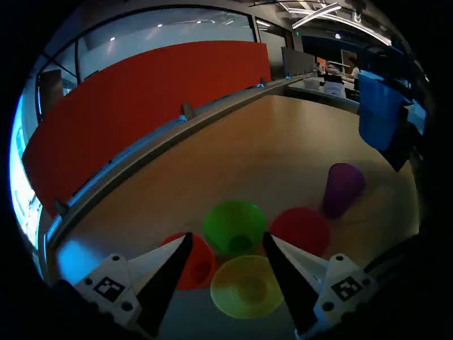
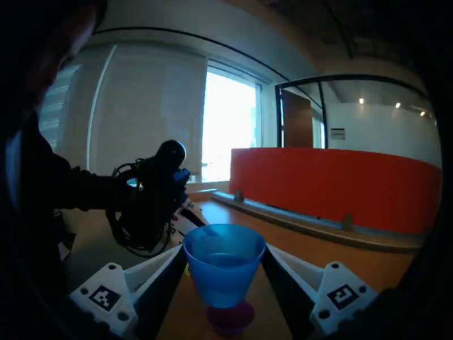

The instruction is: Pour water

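My right gripper (image 2: 224, 249) is shut on a blue cup (image 2: 224, 275) with water in it, held upright in the air over a purple cup (image 2: 230, 318). In the left gripper view that blue cup (image 1: 378, 110) hangs at the upper right, above the upturned purple cup (image 1: 341, 188). My left gripper (image 1: 226, 238) is open above a cluster of cups: a green cup (image 1: 234, 225), a yellow cup (image 1: 247, 287), an orange cup (image 1: 195, 267) and a red cup (image 1: 301, 229). Nothing is between its fingers. The left gripper (image 2: 156, 195) and the hand holding it appear dark at the left of the right gripper view.
The cups stand on a long wooden table (image 1: 266, 141). A red partition (image 1: 141, 107) with a metal rail runs along its far edge. A person's dark sleeve (image 2: 51, 181) is at the left. Chairs and desks stand far behind.
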{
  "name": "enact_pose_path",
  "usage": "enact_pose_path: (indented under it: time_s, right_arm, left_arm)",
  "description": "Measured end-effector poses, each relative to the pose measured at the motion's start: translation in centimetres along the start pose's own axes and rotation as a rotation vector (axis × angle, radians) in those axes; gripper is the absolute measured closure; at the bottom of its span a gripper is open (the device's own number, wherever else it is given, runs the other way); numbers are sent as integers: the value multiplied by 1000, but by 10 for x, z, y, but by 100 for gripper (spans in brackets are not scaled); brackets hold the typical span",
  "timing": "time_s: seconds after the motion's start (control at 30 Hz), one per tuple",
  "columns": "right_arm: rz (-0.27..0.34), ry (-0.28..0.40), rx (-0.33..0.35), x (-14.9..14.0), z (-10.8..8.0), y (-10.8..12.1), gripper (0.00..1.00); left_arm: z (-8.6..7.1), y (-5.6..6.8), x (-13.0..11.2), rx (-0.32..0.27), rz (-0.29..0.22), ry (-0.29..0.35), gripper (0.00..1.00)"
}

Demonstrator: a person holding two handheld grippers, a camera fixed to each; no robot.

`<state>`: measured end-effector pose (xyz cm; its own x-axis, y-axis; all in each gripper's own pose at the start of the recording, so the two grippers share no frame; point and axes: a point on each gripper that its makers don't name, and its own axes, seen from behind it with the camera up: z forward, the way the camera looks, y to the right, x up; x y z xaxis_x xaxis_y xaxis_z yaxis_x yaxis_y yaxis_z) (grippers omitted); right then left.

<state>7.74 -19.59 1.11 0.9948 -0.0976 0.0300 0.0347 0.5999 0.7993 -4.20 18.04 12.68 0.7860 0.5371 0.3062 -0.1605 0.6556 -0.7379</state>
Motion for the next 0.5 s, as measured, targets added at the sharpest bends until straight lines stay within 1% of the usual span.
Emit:
enact_pose_path:
  time_s: [0.2,0.5]
  right_arm:
    - [-3,-1,-3,0,-1,1,9]
    - [-5,-3,-6,-1,-2,2,9]
  left_arm:
    - [3,6,2,-12,3,2,8]
    - [5,7,2,-24,-4,0,8]
